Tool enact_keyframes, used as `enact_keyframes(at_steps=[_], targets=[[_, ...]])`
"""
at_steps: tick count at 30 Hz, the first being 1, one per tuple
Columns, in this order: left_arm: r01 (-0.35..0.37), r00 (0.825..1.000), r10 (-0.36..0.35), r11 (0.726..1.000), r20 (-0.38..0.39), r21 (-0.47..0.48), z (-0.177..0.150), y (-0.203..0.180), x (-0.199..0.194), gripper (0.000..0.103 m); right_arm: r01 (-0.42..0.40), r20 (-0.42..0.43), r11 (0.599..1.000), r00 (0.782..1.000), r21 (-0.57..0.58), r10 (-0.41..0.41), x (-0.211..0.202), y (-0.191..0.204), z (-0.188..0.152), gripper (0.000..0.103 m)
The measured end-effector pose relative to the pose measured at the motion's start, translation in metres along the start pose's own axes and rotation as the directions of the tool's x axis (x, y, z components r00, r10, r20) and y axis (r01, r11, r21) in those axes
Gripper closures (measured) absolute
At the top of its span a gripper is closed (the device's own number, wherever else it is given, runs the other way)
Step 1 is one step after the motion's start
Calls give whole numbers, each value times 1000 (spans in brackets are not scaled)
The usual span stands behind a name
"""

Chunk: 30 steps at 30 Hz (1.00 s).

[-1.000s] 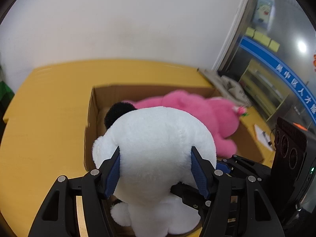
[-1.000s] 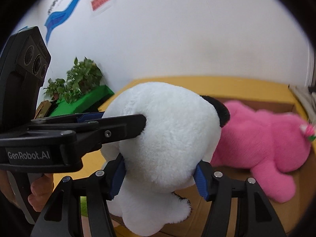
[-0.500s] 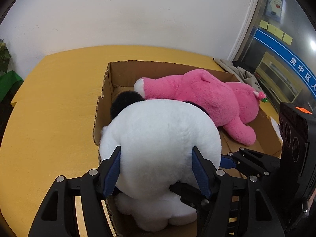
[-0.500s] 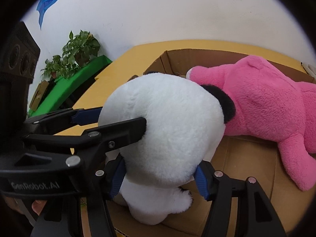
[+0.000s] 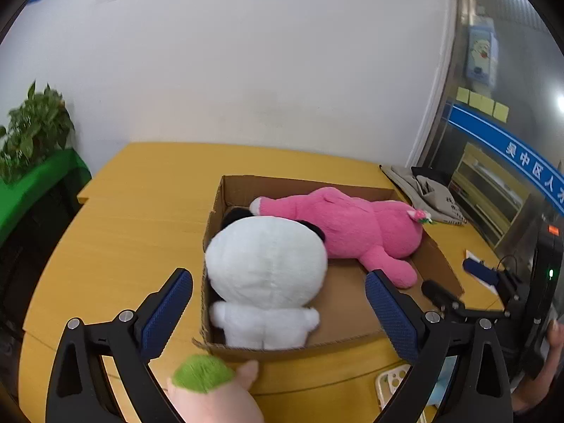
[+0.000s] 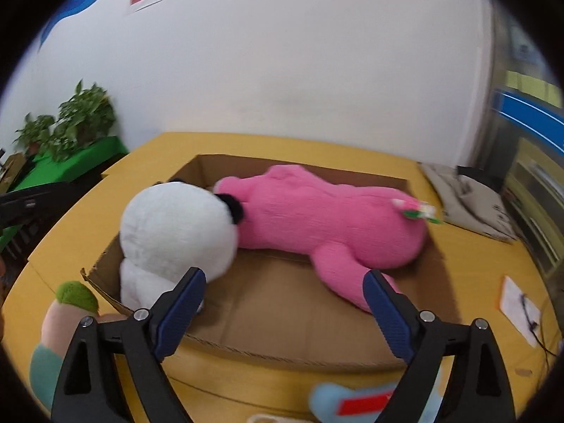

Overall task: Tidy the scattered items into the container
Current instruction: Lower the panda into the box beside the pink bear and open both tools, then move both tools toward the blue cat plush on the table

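A white panda plush (image 5: 268,257) (image 6: 176,229) sits upright in the left end of the cardboard box (image 5: 299,180) (image 6: 282,349). A pink plush (image 5: 352,225) (image 6: 317,211) lies along the box's far side. My left gripper (image 5: 278,278) hangs back from the box's near wall, its jaws opening wide with nothing touching the pads. My right gripper (image 6: 284,275) is also pulled back, opening and empty; it also shows at the right edge of the left wrist view (image 5: 458,282). A peach plush with a green top (image 5: 211,394) (image 6: 67,313) lies on the yellow table before the box.
A light blue plush with a red label (image 6: 370,402) and a white phone case (image 5: 391,384) lie at the table's near edge. A grey bag (image 5: 426,194) sits behind the box on the right, paper and a cable (image 6: 518,306) to the right. Potted plants (image 5: 31,130) stand at the left.
Both grippers let go of the panda and drew back and up from the box. The panda now rests in the box beside the pink plush.
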<state>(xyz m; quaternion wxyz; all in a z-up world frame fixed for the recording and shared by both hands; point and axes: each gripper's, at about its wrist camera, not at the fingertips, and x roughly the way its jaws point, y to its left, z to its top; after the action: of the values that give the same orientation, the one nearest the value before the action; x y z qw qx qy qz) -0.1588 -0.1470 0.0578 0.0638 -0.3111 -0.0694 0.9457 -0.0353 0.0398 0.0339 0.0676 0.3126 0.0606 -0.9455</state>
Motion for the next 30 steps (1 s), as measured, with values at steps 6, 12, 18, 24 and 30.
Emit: enact_keyframes(at_steps=[6,12,18,24,30], targets=[[-34,999,34,999,7,35,-13,-47,-17,3,5,6,1000,1000,30,-5,-26,-22,-6,11],[-9,1000,9,999,-5,50,-18,-71,-24,3,8,18,1000,1000,26,-8,-46,-30,-10,11],[-2,1000,3,998,-16,65,-25,-88,-27,3,12,12,999,1000,44,-12,-52,-42,-18,11],[5,1000,-3,997,-24,75,-29,-97,-26,3,8,3,999,1000,53,-8,-53,-47,-25,11],[14,999,-12,997,-30,80,-29,-103,-23,3,15,-4,998,1000,68,-15,-52,-53,-26,11]])
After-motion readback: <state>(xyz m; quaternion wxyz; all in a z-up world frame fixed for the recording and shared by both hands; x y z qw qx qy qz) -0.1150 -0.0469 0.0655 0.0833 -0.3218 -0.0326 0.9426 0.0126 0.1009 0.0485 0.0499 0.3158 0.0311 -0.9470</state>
